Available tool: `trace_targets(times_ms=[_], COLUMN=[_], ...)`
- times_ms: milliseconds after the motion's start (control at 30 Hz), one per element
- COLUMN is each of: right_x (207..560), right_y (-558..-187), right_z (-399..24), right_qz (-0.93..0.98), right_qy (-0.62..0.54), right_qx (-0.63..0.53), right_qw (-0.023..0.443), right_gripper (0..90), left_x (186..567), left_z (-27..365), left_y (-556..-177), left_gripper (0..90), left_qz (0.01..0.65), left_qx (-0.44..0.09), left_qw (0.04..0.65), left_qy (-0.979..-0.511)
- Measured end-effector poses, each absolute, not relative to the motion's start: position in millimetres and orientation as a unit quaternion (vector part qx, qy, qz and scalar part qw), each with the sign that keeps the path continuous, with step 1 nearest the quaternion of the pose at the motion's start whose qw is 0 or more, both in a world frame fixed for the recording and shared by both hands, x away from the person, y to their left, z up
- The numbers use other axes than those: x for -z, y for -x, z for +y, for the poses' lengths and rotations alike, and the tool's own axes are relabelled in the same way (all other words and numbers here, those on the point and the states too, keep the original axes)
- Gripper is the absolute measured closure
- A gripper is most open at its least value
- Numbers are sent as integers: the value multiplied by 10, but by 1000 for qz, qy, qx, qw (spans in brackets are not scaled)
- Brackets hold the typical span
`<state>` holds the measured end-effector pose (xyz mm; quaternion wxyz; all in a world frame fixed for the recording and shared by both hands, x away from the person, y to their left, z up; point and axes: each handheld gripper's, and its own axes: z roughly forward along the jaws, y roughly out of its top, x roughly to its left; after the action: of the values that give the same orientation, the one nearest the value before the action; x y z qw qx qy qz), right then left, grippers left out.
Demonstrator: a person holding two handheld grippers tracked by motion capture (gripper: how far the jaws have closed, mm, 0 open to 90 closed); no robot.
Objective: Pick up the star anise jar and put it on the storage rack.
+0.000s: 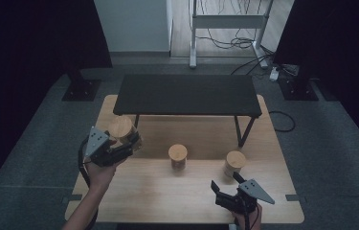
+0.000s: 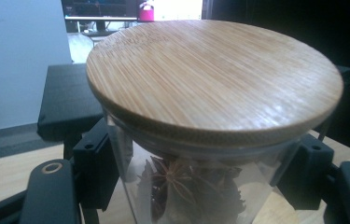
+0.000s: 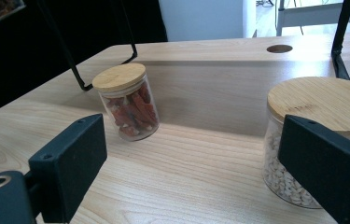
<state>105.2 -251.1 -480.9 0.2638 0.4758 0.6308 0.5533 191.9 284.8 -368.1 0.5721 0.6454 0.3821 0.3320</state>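
Bamboo-lidded glass jar of star anise clamped in your left gripper, lifted beside the black shelf. Right gripper fingers apart, empty; two jars wait on the desk.

- right tool jaws spread wide, nothing in between
- seed jar sits just behind the right-hand jaw
- jar of reddish stuff farther back on the desk
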Motion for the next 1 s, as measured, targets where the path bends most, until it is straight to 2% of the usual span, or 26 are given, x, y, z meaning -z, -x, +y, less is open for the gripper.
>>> trace_targets(times_ms=[1000], right_x=[4813], right_y=[-1062], right_z=[-2517], right_qz=[628], right_qy=[-487], right_qx=[-545], right_qw=[267], right_gripper=[77], left_x=[3462], left_z=[2704], left_y=[-2209], left_gripper=[263], left_qz=[383], left_qx=[-340], left_qw=[577], left_qy=[-636])
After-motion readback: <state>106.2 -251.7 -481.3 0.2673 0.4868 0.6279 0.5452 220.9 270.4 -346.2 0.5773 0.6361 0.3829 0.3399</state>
